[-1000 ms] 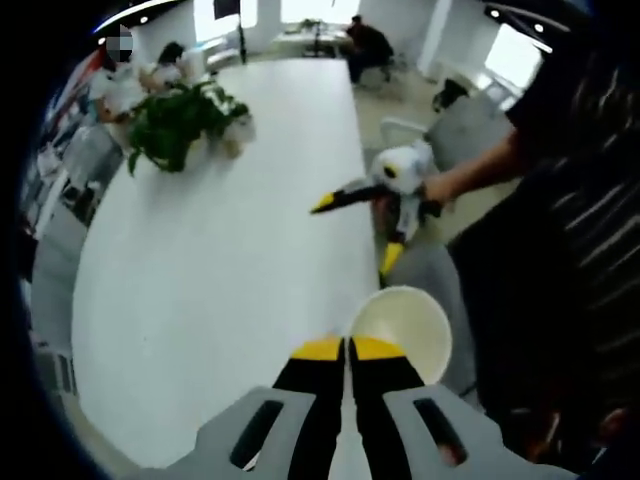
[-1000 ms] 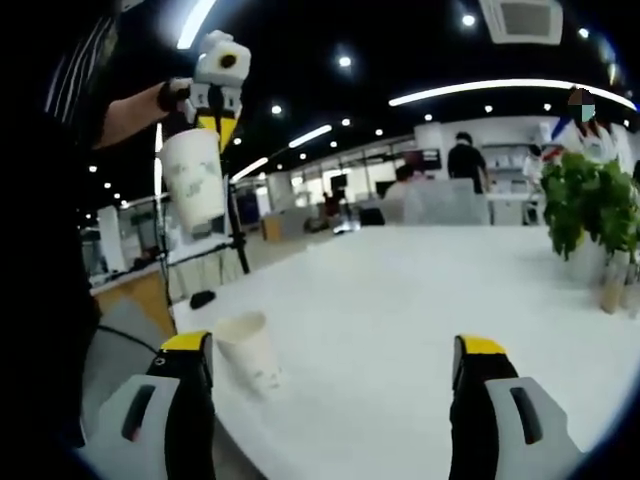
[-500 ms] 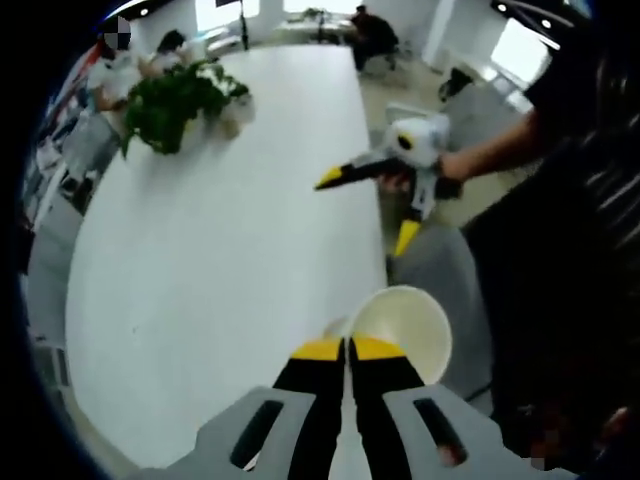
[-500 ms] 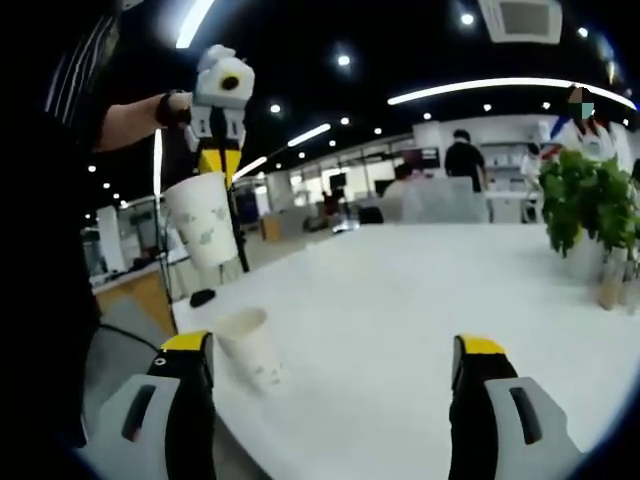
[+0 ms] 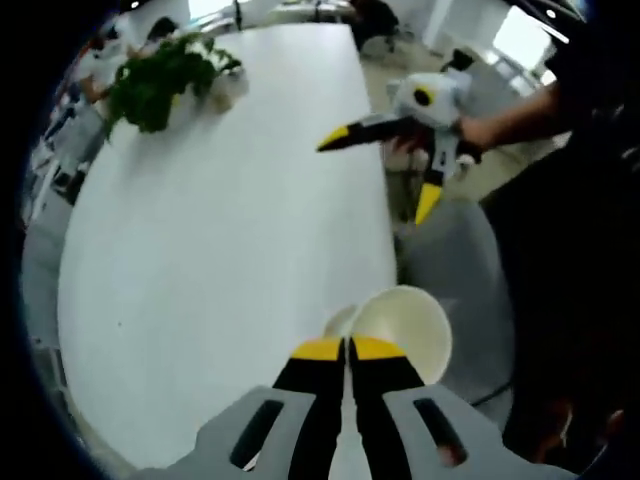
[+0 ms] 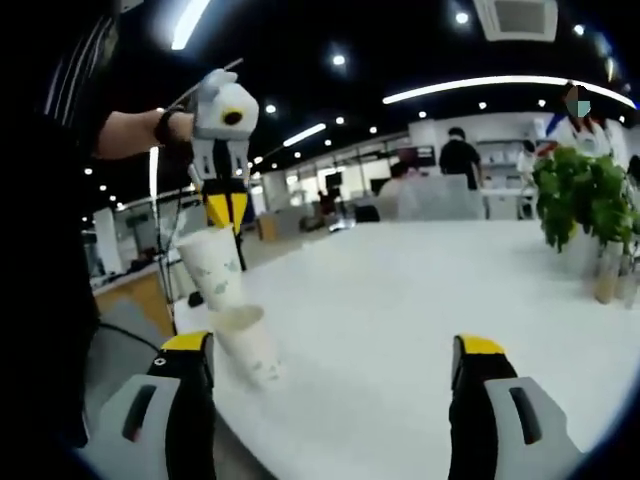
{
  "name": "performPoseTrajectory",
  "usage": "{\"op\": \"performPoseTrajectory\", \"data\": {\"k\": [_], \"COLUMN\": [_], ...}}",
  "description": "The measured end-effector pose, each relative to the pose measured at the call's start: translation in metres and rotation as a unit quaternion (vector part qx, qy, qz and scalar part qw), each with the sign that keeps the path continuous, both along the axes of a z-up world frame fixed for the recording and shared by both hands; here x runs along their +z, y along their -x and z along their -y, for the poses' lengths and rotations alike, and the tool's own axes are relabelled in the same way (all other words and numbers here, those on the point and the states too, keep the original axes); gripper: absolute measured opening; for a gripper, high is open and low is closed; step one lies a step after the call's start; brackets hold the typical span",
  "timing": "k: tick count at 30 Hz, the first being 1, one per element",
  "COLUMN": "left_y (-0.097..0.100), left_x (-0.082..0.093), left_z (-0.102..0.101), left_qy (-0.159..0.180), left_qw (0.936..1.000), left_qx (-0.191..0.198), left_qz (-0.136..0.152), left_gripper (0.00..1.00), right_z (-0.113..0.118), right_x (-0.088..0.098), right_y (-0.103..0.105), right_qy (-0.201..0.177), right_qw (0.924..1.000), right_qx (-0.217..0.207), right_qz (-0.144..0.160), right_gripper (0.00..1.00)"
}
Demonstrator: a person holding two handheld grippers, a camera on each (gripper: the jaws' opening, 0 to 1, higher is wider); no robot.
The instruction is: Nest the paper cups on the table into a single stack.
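In the left gripper view, the left gripper [image 5: 347, 348] at bottom centre is clamped on the rim of a paper cup [image 5: 405, 328], mouth facing the camera. A second cup [image 5: 338, 321] peeks out just behind it on the white table [image 5: 220, 220]. The right gripper [image 5: 385, 160] spreads wide at upper right; a potted plant [image 5: 160, 80] stands upper left.

In the right gripper view, its jaws stand apart at the bottom. At left, the held cup's base meets the mouth of the second cup on the table edge.
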State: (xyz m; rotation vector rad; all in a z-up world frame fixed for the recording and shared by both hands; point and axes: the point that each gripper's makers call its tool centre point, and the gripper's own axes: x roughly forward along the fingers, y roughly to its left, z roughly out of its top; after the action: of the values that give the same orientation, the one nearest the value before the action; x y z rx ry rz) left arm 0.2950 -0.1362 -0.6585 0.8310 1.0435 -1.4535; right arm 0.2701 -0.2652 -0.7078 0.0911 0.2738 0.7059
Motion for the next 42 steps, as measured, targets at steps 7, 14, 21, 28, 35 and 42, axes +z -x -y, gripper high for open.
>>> {"op": "performPoseTrajectory", "data": {"k": [7, 14, 21, 28, 35, 42], "left_y": [0.002, -0.002, -0.004, -0.007, -0.004, -0.001], "left_x": [-0.018, -0.025, -0.023, -0.025, -0.036, -0.052], "left_z": [-0.003, -0.003, -0.006, -0.009, -0.009, -0.009], "left_qy": [-0.013, -0.008, -0.008, -0.017, -0.023, -0.026], "left_qw": [0.9999, 0.9998, 0.9997, 0.9997, 0.9997, 0.9996], "left_qx": [0.001, 0.016, 0.02, 0.017, 0.007, -0.012], "left_qz": [-0.009, -0.013, -0.012, -0.007, -0.005, 0.003], "left_gripper": [0.0, 0.0, 0.0, 0.0, 0.0, 0.0], "right_z": [-0.001, 0.002, 0.004, 0.004, 0.004, 0.007], "right_x": [0.002, 0.001, 0.002, 0.002, 0.001, 0.001], "right_y": [0.001, 0.001, 0.002, 0.001, 0.002, 0.003], "right_qy": [-0.002, -0.003, -0.002, -0.003, -0.004, -0.003], "right_qw": [1.0, 1.0, 1.0, 1.0, 1.0, 1.0], "right_qx": [0.001, -0.001, -0.003, -0.003, -0.004, -0.006], "right_qz": [0.002, -0.001, 0.0, -0.001, -0.001, -0.003], "right_gripper": [0.97, 0.97, 0.97, 0.96, 0.96, 0.96]}}
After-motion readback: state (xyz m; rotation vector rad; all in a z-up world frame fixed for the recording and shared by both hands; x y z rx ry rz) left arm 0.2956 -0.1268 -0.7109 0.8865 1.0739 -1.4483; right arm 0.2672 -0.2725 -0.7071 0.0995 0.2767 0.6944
